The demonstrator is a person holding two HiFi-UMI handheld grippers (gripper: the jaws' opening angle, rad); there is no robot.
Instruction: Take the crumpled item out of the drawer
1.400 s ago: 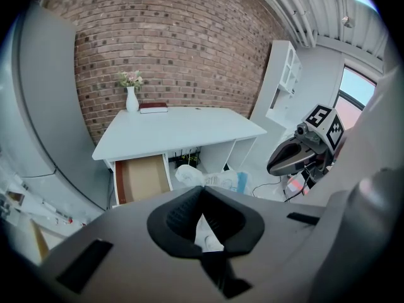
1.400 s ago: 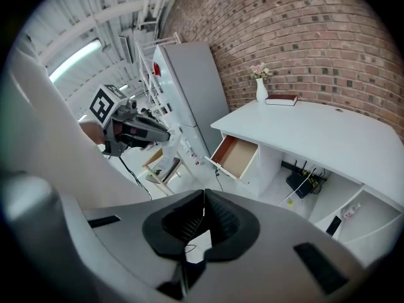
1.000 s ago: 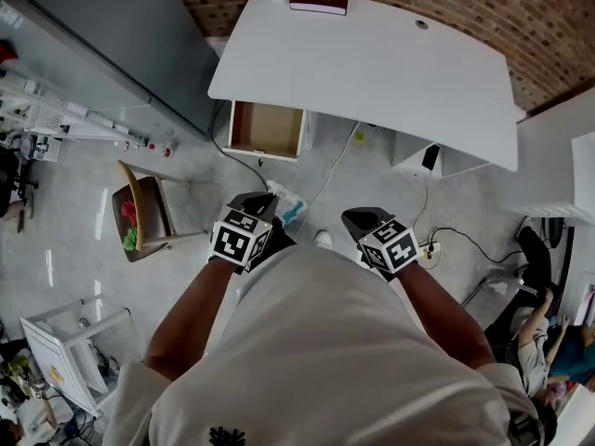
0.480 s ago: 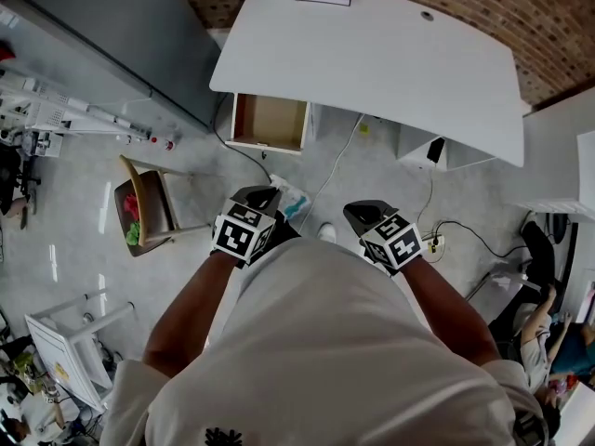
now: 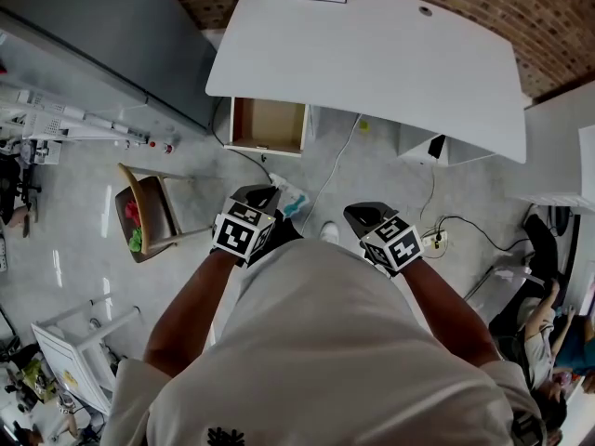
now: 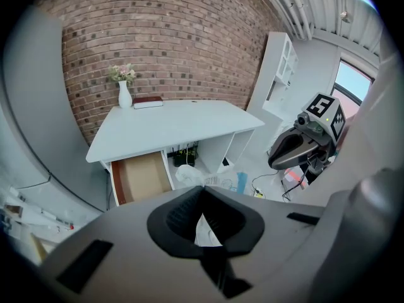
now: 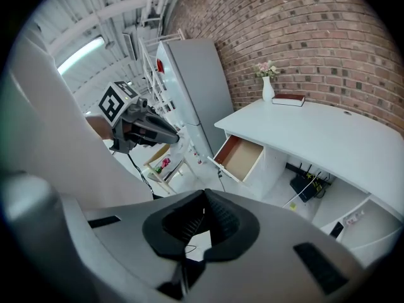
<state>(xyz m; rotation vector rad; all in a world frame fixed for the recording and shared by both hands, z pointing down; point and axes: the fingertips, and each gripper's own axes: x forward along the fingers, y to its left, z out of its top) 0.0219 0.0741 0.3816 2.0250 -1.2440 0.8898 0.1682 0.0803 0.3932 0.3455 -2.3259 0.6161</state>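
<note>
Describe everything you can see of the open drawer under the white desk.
The drawer is pulled out from under the white desk, at the end that lies to the left in the head view. Its outer walls and front are white. The inside is plain brown, like wood or board. It sits level and looks empty, with nothing on its floor. Nothing but the desk appears to touch it.
</note>
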